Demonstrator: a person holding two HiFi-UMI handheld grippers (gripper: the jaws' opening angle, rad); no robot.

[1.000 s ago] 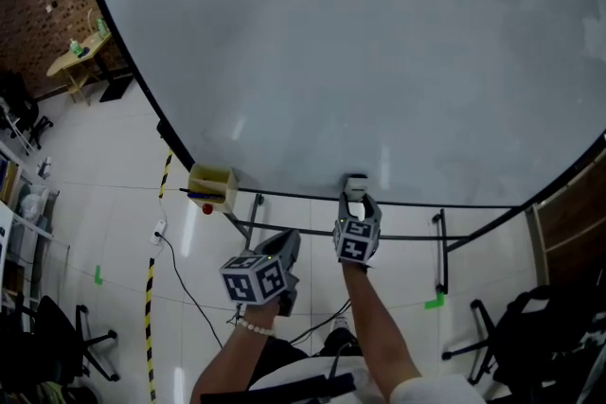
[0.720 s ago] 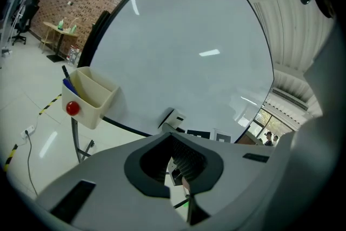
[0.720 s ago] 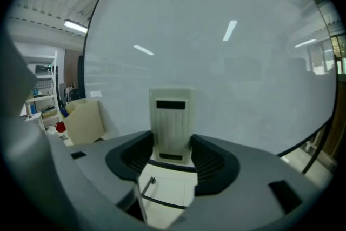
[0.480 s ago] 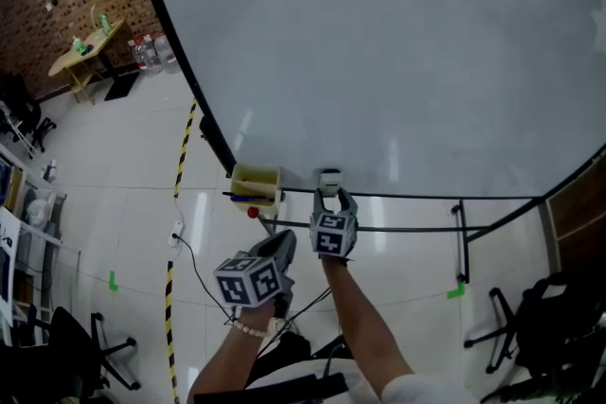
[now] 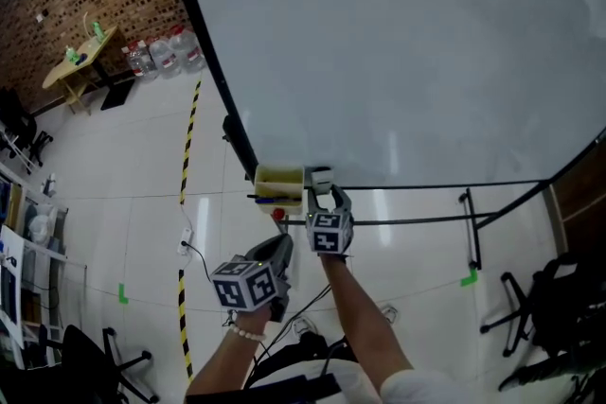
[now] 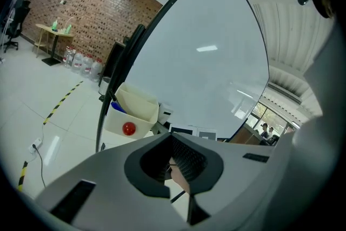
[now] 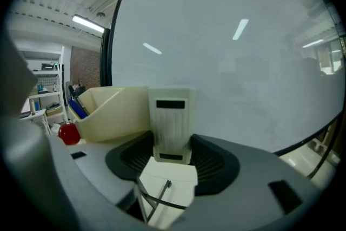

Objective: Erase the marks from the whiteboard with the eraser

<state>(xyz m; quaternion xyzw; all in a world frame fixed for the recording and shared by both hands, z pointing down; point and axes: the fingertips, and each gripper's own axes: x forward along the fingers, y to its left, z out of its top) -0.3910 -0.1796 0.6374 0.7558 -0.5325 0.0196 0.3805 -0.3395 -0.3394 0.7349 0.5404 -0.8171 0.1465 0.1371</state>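
The whiteboard [image 5: 407, 43] fills the upper head view, and I see no marks on it. My right gripper [image 5: 324, 196] is shut on the white ribbed eraser [image 5: 322, 177], which it holds upright at the board's bottom edge. In the right gripper view the eraser [image 7: 172, 121] stands between the jaws against the whiteboard [image 7: 227, 51]. My left gripper [image 5: 282, 248] hangs lower and to the left, away from the board. Its jaws are shut with nothing between them, as the left gripper [image 6: 176, 164] shows in its own view.
A cream marker tray [image 5: 279, 184] hangs on the board's bottom edge just left of the eraser, with a blue pen and a red round magnet [image 7: 68, 133]. The board's metal stand [image 5: 469, 222] runs below. Behind are a brick wall, water bottles [image 5: 170, 55] and a small table [image 5: 80, 57].
My right gripper has slid the eraser left along the board's bottom edge, so it now sits right beside the cream tray. The left gripper has followed along, still shut.
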